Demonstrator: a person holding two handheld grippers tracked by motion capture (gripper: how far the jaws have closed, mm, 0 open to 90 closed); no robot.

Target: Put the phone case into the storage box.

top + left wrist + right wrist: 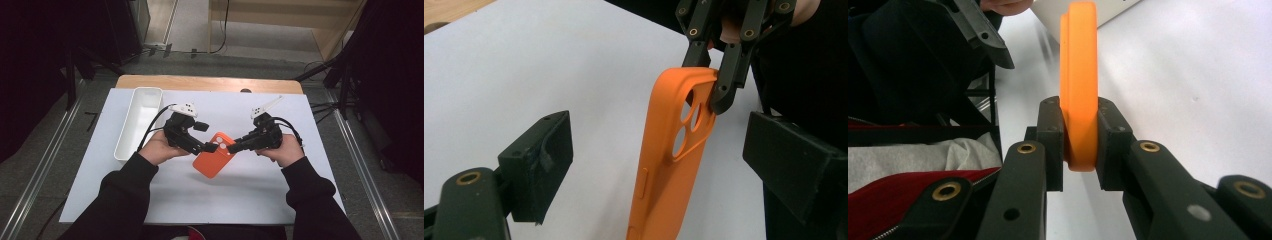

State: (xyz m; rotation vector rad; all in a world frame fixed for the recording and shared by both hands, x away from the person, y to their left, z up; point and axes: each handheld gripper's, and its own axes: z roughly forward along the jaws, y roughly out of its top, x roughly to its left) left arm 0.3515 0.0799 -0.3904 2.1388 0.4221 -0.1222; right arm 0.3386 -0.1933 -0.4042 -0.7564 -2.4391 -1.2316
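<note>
Right gripper (1080,145) clamped on orange phone case (214,155) corner, case held over white table (300,190) between both hands, left gripper (659,165) spread wide around it, untouching; keep right clamp firm while backing left clear.

Bare white counter (250,195) lies open in front of and behind both hands. The white bin (131,131) walls off the left side; the orange phone case (214,155) bridges the middle gap.
</note>
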